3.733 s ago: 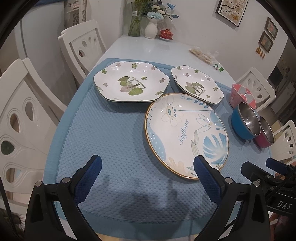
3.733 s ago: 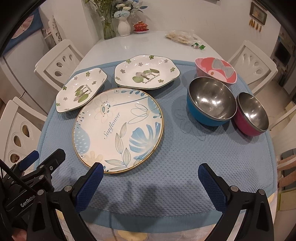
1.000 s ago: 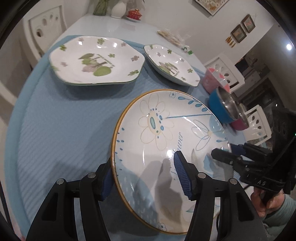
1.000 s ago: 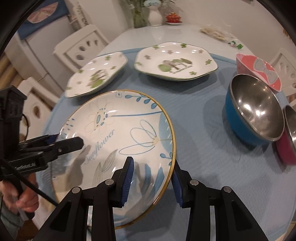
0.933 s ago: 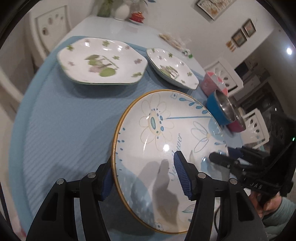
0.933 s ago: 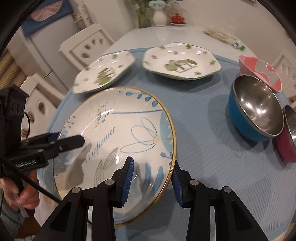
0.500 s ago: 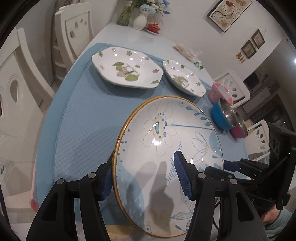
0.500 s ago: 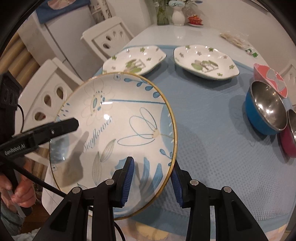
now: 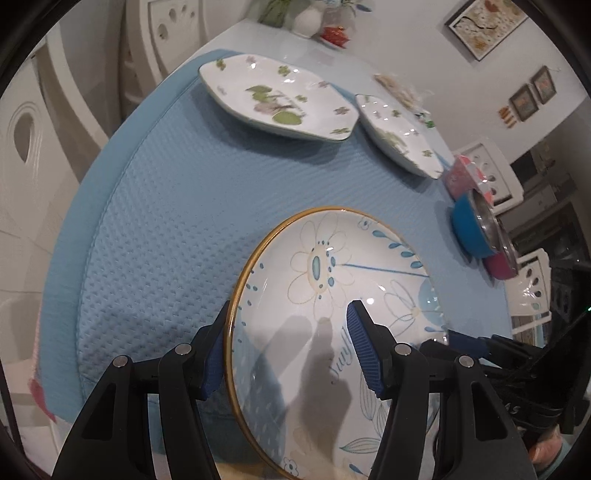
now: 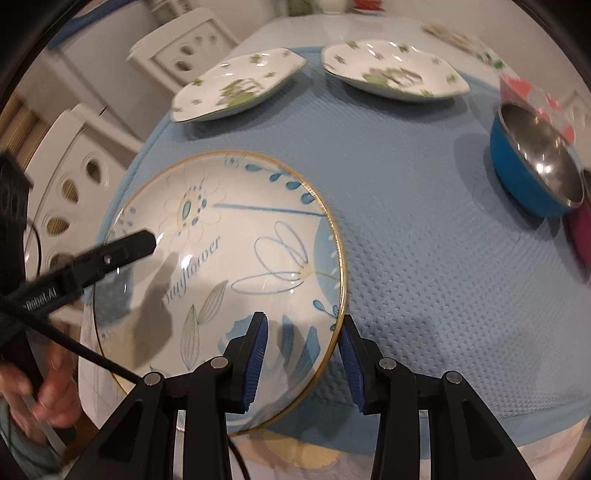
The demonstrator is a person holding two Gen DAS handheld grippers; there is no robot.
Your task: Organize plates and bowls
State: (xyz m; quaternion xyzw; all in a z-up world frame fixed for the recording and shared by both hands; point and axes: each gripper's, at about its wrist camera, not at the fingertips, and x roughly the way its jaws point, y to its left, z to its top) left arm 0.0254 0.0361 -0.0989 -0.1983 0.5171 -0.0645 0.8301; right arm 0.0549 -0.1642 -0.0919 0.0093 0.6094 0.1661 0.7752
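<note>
A blue waffle-textured mat (image 9: 192,206) covers the near end of a pale, glossy dining table (image 9: 258,40), with white cut-out chairs (image 10: 70,177) drawn up around it. Framed pictures (image 9: 484,26) hang on the white wall beyond the mat. At the table's far end, past the mat, stand a white vase (image 9: 308,20) and a small red dish (image 9: 334,35).

On the mat's far part lie two white plates with green leaf patterns: a larger one (image 9: 277,99) and a smaller one (image 9: 399,133), just beside each other. At the mat's right edge sit a pink bowl (image 9: 463,175), a blue bowl (image 10: 535,173) with a shiny steel inside, and a magenta bowl (image 9: 500,264), close together.

Over the mat's near edge, a large round plate (image 10: 221,266) with a gold rim, blue flowers and the word "Sunflower" is held tilted, clear of the mat. The left gripper (image 9: 288,354) clasps its left rim, one blue pad beneath the rim and one on the painted face. The right gripper (image 10: 301,358) grips the plate's right rim the same way, one pad on top and one outside the rim. A hand (image 10: 40,391) holds the left gripper's handle, off the mat's near left corner.
</note>
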